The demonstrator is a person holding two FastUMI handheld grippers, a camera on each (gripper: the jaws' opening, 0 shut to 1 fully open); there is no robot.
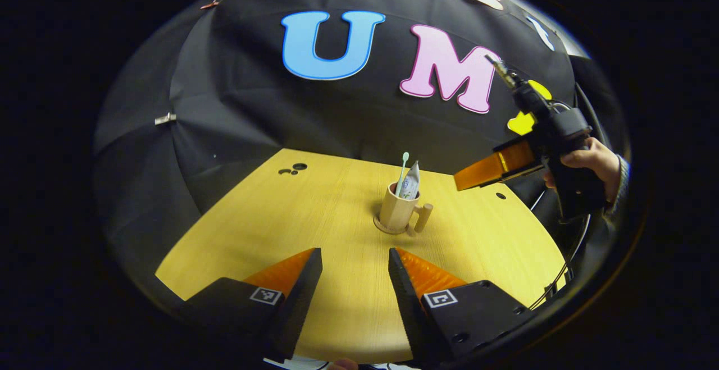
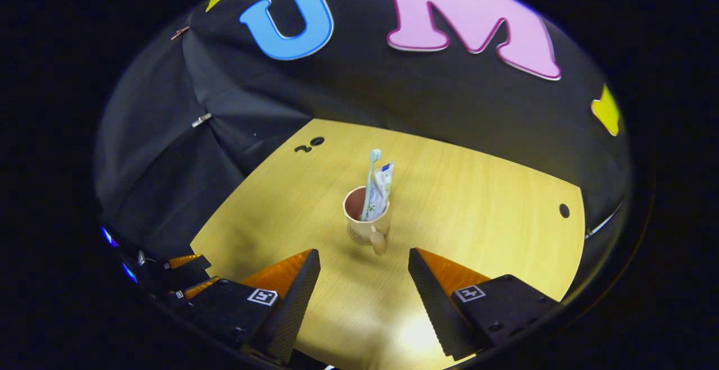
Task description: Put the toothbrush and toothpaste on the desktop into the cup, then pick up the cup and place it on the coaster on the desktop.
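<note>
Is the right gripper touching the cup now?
Apart. In the right gripper view, the right gripper is open, and bare desktop shows between its fingertips and the cup.

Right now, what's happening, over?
Both hand-held grippers, left and right, open. Tan wooden cup on round coaster, holding toothbrush and toothpaste. Nothing blocking.

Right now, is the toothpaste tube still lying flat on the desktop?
No: the toothpaste tube stands upright inside the wooden cup, beside the toothbrush.
</note>
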